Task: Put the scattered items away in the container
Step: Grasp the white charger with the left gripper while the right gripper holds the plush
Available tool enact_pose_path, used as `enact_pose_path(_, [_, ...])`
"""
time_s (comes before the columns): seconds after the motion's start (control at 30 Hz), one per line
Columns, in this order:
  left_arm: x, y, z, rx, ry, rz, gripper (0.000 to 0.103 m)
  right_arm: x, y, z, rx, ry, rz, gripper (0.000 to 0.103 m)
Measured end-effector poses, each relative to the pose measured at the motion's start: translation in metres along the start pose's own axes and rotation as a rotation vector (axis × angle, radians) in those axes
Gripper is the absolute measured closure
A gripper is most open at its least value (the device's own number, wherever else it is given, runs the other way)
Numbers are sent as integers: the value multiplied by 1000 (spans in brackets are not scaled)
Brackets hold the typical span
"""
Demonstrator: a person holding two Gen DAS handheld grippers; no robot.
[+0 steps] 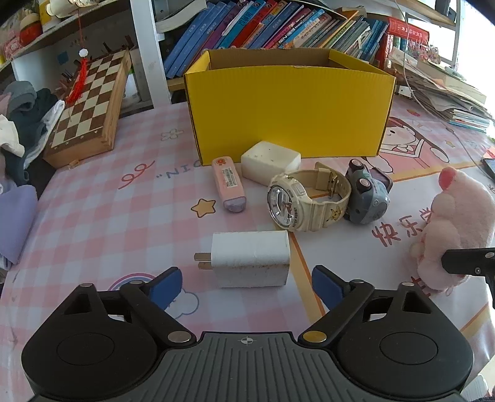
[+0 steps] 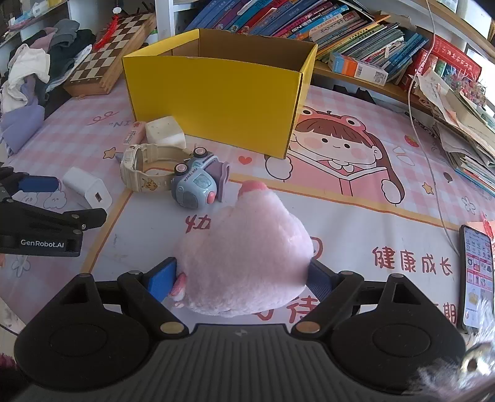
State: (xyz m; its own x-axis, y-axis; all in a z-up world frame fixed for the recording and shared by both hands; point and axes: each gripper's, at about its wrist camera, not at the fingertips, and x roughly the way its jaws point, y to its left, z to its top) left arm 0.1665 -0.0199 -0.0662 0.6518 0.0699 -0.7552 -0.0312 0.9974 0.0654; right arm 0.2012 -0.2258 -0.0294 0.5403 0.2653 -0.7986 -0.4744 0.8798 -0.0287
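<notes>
An open yellow cardboard box point(image 1: 287, 111) point(image 2: 216, 99) stands at the back of the table. In front of it lie a white block point(image 1: 269, 160), a pink stick-shaped item point(image 1: 229, 184), a cream wristwatch point(image 1: 306, 201) point(image 2: 145, 168), a blue toy truck point(image 1: 368, 193) point(image 2: 198, 182) and a white charger plug point(image 1: 252, 259) point(image 2: 88, 191). My left gripper point(image 1: 247, 286) is open, its fingers on either side of the near end of the charger. My right gripper point(image 2: 241, 278) has its blue pads against both sides of a pink plush toy point(image 2: 247, 253) point(image 1: 458, 228) on the table.
A folded chessboard point(image 1: 89, 105) and a heap of clothes point(image 1: 21, 123) lie at the left. Books fill the shelf behind the box point(image 1: 278, 24). Stacked papers point(image 2: 464, 123) and a phone point(image 2: 478, 275) lie at the right.
</notes>
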Motion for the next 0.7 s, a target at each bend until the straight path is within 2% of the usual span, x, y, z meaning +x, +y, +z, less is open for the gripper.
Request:
enact_pose_path(0.23, [3, 1, -1, -9, -2, 6, 19, 1, 0, 0, -12, 1, 7, 16])
enact_pose_path(0.67, [13, 0, 7, 14, -19, 12, 20, 4, 0, 2, -34, 4, 10, 16])
enact_pose_path(0.7, [14, 0, 7, 14, -18, 9, 22, 4, -1, 3, -36, 4, 11, 16])
